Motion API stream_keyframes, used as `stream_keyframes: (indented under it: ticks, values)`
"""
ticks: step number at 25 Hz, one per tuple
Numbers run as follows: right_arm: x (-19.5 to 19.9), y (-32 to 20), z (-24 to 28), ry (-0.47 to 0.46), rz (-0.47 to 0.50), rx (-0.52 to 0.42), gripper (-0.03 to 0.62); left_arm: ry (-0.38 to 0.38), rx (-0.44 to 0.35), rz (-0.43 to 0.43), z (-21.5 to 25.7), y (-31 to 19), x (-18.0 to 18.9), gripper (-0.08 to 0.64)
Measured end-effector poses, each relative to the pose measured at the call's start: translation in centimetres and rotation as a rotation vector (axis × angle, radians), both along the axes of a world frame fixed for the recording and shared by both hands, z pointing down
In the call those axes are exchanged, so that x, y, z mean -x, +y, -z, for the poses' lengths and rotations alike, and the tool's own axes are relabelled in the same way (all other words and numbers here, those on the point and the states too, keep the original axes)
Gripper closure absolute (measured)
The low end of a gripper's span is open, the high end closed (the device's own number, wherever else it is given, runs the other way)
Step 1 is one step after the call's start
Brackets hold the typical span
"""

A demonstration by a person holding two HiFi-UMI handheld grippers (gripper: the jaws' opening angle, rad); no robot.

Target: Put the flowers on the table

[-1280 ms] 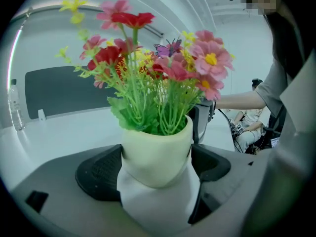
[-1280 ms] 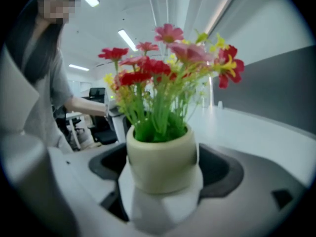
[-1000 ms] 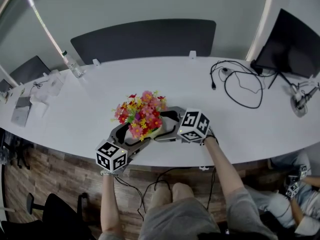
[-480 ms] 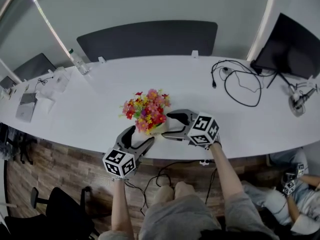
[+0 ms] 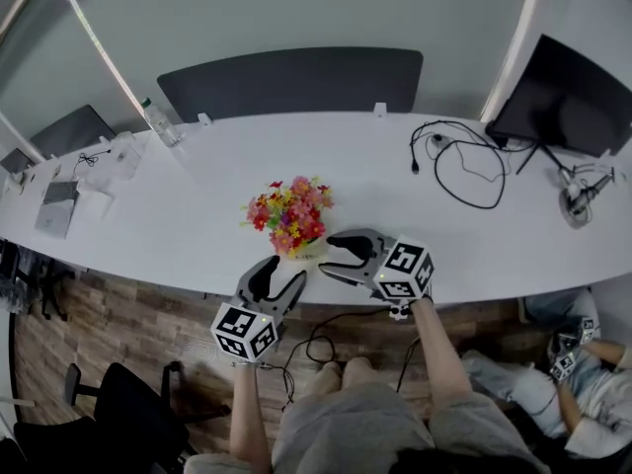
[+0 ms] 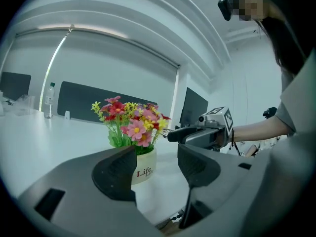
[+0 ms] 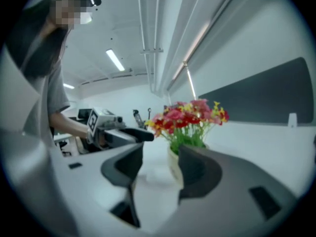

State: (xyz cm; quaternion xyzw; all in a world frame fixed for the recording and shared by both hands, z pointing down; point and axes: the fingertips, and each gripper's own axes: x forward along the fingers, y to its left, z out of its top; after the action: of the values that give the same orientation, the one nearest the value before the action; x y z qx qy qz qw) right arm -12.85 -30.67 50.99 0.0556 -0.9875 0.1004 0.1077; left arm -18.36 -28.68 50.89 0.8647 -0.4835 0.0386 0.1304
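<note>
Flowers (image 5: 289,215) (white pot) stand on the table (image 5: 178,220); left gripper (image 5: 284,271) and right gripper (image 5: 328,255), 2 empty jaw pairs closing, seemingly clear of it.

**Left claw** (image 5: 279,277): grey moulded body, two curved jaws faced with black ribbed pads. The jaws were closing, with nothing between them. The left cube (image 5: 244,330) was white with black square markers.

**Right claw** (image 5: 327,255): same build. Its jaws were also closing, with nothing between them. The right cube (image 5: 403,271) was marked alike.

**Person**: wore a grey short-sleeved shirt (image 6: 296,98), grey shorts (image 5: 341,431) and a dark wristband (image 6: 232,136).
</note>
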Motion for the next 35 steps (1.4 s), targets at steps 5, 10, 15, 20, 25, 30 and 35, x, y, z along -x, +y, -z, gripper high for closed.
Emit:
stream_keyframes:
  ticks: [5,10,15,20,25,30,35]
  values:
    - [-0.5,1.6,2.3,-0.049,-0.028,0.002,0.421,-0.009,-0.013,-0.018,2.3,1.5,-1.2,0.357]
    - [-1.0,3.3,4.4,-0.090,-0.045,-0.004,0.472,-0.004,-0.054,-0.041,4.7,2.8,-2.6,0.474]
    - [-1.4,4.7,6.4,-0.131,-0.059,-0.015,0.503,-0.016,-0.088,-0.065,6.8,3.7,-3.7,0.489]
    - [-2.0,6.0,8.1,-0.157,-0.066,-0.031,0.524,-0.032,-0.124,-0.091,8.6,4.4,-4.9,0.514]
    - [-3.1,7.2,9.6,-0.189,-0.078,-0.051,0.541,-0.047,-0.150,-0.134,10.0,5.1,-6.4,0.531]
    - [-4.0,8.3,11.4,-0.223,-0.083,-0.078,0.554,-0.051,-0.171,-0.177,11.3,5.8,-7.9,0.537]
    - [-4.4,9.2,12.7,-0.241,-0.075,-0.105,0.566,-0.060,-0.196,-0.222,12.4,6.6,-9.3,0.538]
